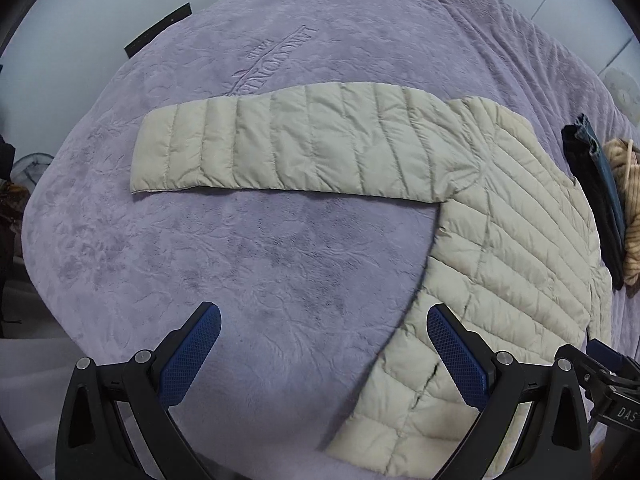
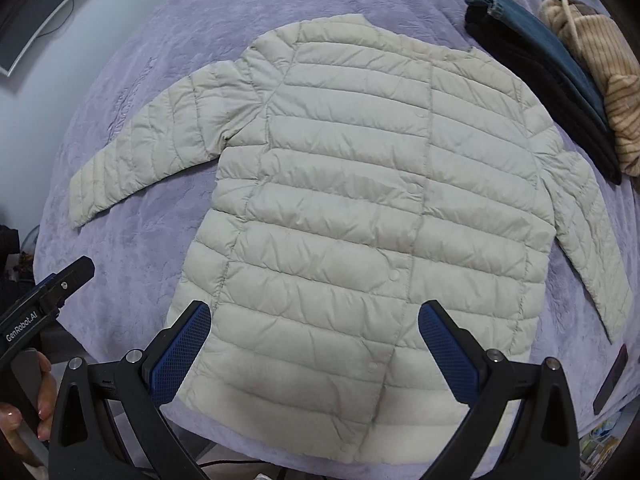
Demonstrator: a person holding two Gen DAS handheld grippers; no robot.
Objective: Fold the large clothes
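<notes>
Spread grippers (image 2: 314, 340) over jacket (image 2: 340, 184) — seemingly flat.

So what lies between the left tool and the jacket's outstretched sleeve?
Only bare purple blanket. In the left wrist view, the open left tool hovers short of the sleeve, with nothing lying on the cloth between them.

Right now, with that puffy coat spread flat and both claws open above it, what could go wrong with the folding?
The puffer jacket is slick and bulky, so the open right gripper might pinch only the top layer at the hem. The long left sleeve could spring back after folding. A wide sweep might also disturb the folded jeans and striped sweater beside the right shoulder. The left gripper hovers open too.
</notes>
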